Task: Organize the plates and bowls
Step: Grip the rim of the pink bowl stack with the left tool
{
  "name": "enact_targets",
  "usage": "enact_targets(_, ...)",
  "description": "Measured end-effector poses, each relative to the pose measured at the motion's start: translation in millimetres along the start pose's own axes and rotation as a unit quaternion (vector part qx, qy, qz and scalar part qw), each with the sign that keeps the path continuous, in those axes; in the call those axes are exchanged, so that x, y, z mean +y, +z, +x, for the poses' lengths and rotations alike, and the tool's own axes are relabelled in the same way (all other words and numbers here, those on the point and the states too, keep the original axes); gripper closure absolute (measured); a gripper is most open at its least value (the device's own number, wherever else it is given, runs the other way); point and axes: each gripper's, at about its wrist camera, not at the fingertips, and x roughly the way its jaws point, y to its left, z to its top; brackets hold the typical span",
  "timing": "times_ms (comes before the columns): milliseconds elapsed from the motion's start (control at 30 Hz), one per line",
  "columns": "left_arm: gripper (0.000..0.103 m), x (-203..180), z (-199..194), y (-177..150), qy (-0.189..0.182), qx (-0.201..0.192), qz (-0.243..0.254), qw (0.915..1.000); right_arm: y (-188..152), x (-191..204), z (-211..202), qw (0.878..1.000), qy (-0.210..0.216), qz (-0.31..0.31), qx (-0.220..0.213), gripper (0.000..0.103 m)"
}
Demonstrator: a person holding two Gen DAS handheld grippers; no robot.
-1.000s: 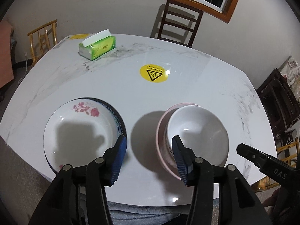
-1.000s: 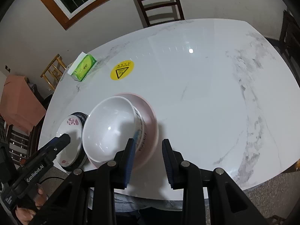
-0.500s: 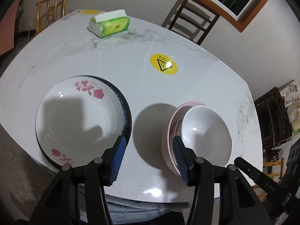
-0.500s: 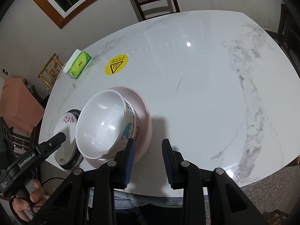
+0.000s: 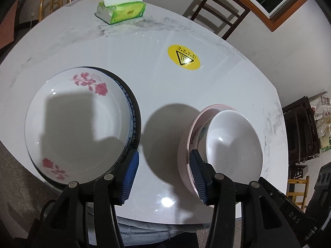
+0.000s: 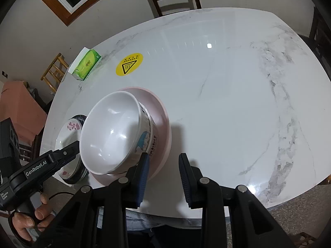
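White marble-patterned table (image 6: 227,95) carries two stacks near its front edge: a rose-printed white plate (image 5: 76,122) on a dark-rimmed plate (image 5: 134,115), and a white cartoon-printed bowl (image 6: 112,136) in a pink bowl (image 6: 162,124), one of each; a green tissue box (image 5: 122,12) sits well behind.

Both hand-held grippers are released and empty, the left hand-held gripper (image 5: 164,175) between the stacks, the right hand-held gripper (image 6: 163,177) just beside the pink bowl; the likely next grasp should pinch one rim squarely and lift straight up.

White marble-look table (image 5: 157,95) carries 2 stacks near its front edge: rose-print plate (image 5: 76,124) on a dark-rimmed plate (image 5: 135,115) at left, white bowl (image 5: 233,144) in a pink plate (image 5: 184,150) at right. Green tissue pack (image 5: 122,10) far back, round yellow sticker (image 5: 184,57) mid-table.
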Motion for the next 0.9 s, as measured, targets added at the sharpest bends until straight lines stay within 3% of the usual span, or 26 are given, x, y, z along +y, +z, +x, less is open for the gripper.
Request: enact_targets(900,0.068,-7,34,2,-0.004,0.020,0.008,0.9998,16,4,37,0.999,-0.046,-0.006,0.018,0.073)
